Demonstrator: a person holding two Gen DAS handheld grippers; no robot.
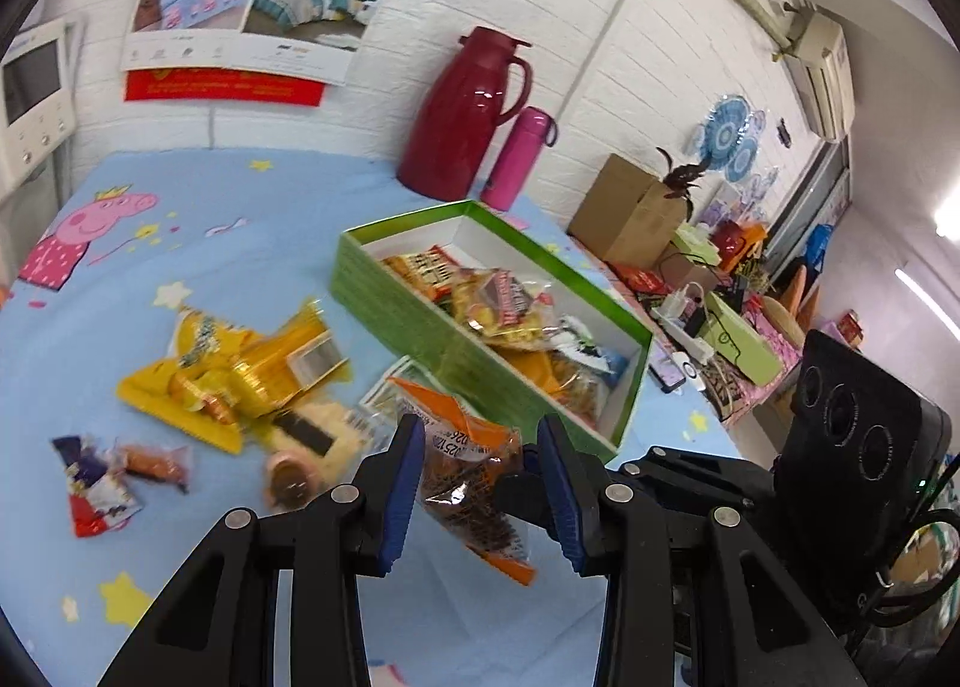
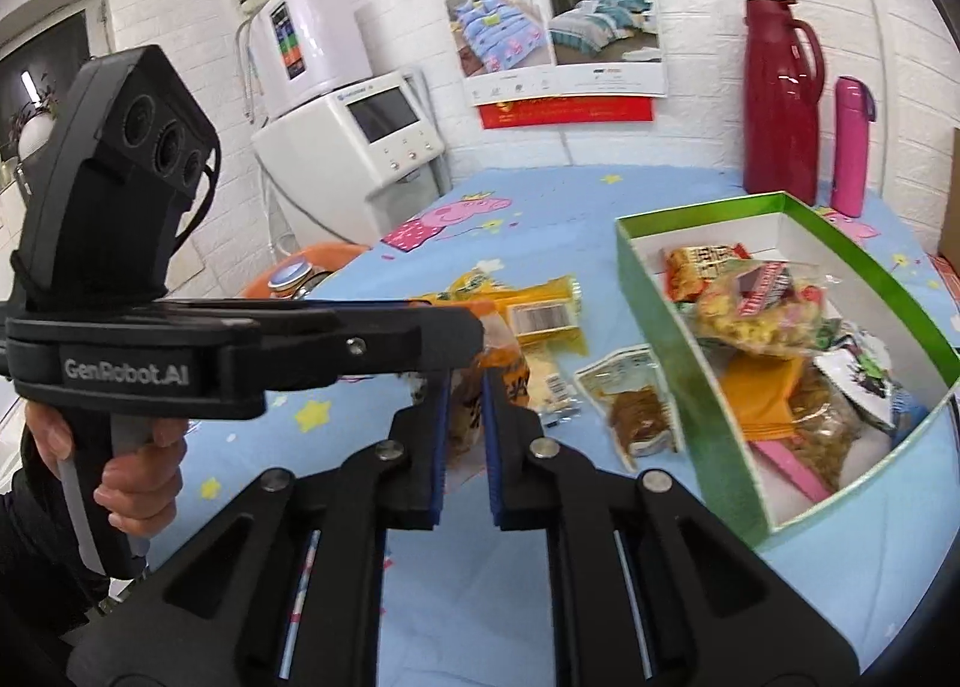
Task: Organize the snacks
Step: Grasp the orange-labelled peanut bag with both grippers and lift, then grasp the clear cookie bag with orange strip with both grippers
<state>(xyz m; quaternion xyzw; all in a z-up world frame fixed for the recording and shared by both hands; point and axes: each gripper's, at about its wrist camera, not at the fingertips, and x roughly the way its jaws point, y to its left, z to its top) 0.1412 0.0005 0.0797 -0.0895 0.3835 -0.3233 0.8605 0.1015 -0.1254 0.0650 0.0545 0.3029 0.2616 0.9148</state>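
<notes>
The left tool [image 1: 480, 483] has its fingers spread apart, an orange-edged snack packet [image 1: 465, 468] lying between them without clear contact. The right tool [image 2: 467, 447] is clamped on that packet [image 2: 465, 414], lifted above the blue counter [image 1: 240, 243]. The green box [image 2: 690, 351] stands just beside, holding several snacks. Yellow packets [image 1: 228, 369] lie loose nearby.

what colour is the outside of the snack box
Green, with a white inside. The snack box shows best in the right wrist view.
</notes>
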